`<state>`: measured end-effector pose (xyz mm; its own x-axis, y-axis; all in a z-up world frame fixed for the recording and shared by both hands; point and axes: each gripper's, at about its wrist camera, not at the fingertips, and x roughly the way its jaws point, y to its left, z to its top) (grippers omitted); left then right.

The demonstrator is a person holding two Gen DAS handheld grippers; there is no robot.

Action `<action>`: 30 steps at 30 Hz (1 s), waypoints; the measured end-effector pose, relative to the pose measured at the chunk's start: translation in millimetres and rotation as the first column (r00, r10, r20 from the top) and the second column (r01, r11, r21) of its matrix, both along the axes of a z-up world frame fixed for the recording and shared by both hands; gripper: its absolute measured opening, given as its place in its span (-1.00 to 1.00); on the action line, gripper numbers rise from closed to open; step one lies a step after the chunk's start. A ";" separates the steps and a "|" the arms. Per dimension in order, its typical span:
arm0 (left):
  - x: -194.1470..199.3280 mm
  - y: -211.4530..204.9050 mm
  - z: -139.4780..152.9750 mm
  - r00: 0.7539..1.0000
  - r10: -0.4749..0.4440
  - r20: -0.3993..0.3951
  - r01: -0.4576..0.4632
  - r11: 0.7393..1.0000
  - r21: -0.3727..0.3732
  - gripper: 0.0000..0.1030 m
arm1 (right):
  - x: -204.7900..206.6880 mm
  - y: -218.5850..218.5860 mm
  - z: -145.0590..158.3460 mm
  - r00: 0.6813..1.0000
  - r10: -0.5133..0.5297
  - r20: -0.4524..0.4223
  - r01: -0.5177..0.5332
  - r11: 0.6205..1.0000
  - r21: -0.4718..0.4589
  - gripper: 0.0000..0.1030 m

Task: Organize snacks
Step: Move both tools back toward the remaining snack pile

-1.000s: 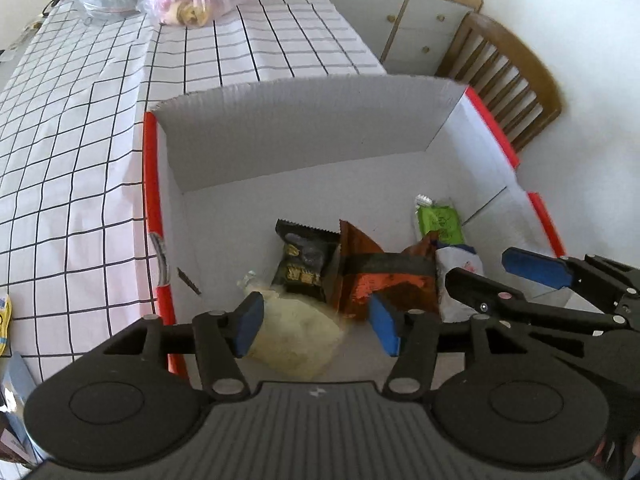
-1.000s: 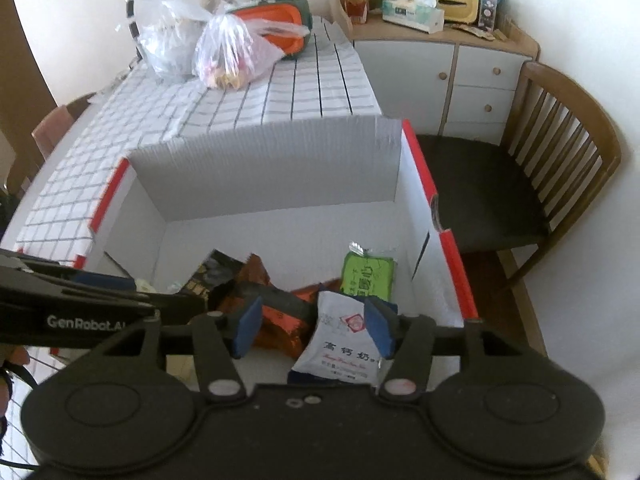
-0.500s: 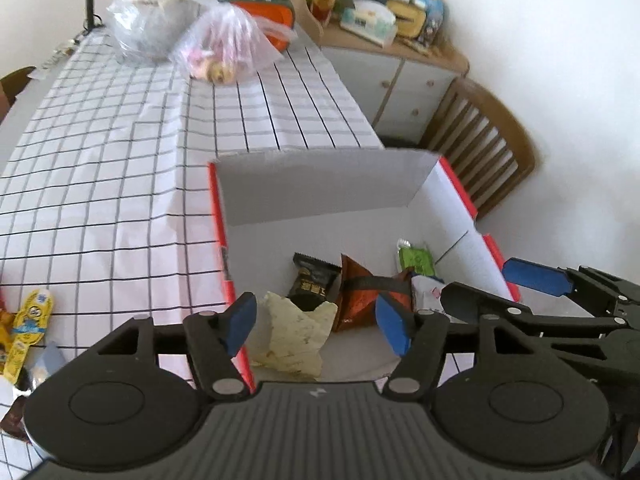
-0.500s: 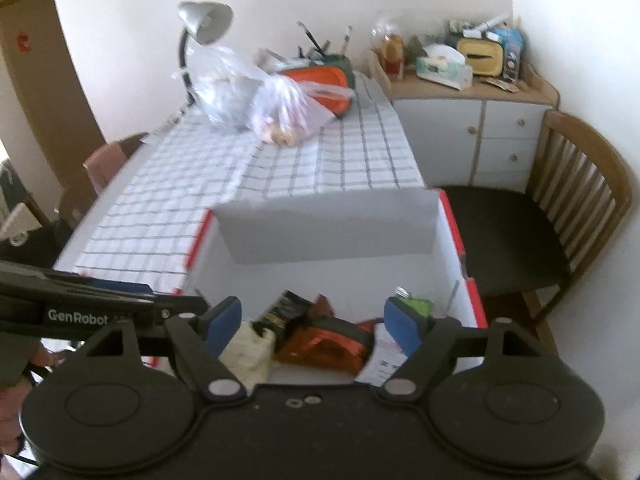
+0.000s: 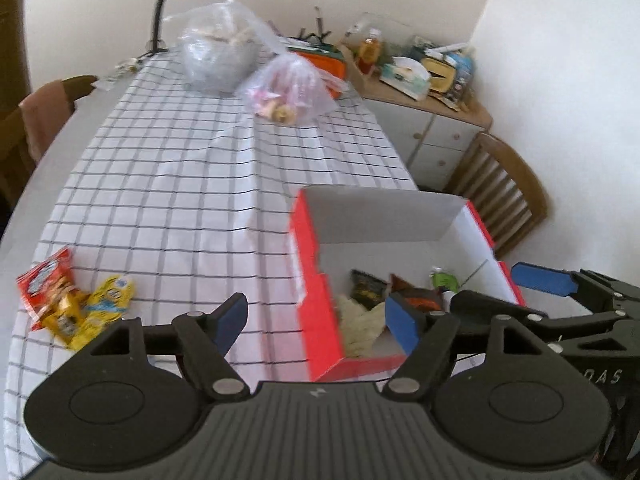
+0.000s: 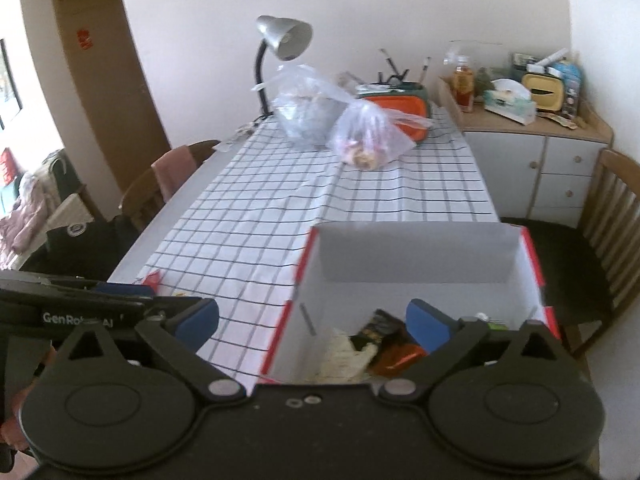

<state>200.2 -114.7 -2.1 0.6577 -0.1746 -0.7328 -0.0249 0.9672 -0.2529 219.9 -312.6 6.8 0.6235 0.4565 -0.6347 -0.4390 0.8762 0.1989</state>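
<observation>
A red-and-white cardboard box [image 5: 316, 320] [image 6: 420, 256] stands on the checked tablecloth at the near right. It holds several snack packets: a pale yellow one [image 5: 360, 320] [image 6: 340, 348], a black one [image 5: 366, 286], an orange-brown one [image 5: 420, 296] [image 6: 400, 354] and a green one [image 5: 442, 280]. Loose red [image 5: 44, 284] and yellow packets [image 5: 100, 308] lie at the near left. My left gripper [image 5: 316, 318] is open and empty above the box's left wall. My right gripper [image 6: 312, 326] is open and empty above the box; it also shows in the left wrist view [image 5: 544, 284].
Two clear plastic bags [image 6: 312, 112] [image 6: 368, 136], an orange case [image 6: 400, 108] and a desk lamp [image 6: 280, 40] stand at the table's far end. A wooden chair [image 6: 612, 220] and a cluttered white cabinet [image 6: 552, 160] are on the right. Another chair [image 6: 168, 184] is on the left.
Both grippers have pulled back and up out of the box, still open and empty. The left one has swung left, bringing the loose packets into view.
</observation>
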 end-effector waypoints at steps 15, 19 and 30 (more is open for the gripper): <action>-50.7 102.1 -38.7 0.980 0.184 -0.082 -0.184 0.983 0.008 0.62 | -2.6 101.5 -41.7 0.984 0.151 -0.092 -0.155 0.987 -0.044 1.00; -58.0 129.6 -58.7 0.963 0.232 -0.136 -0.232 0.972 0.016 0.62 | -1.4 131.2 -58.7 0.974 0.193 -0.119 -0.202 0.977 -0.067 1.00; -67.1 172.5 -109.3 0.932 0.281 -0.229 -0.282 0.959 0.031 0.62 | 3.5 197.3 -98.4 0.944 0.269 -0.192 -0.293 0.949 -0.114 0.99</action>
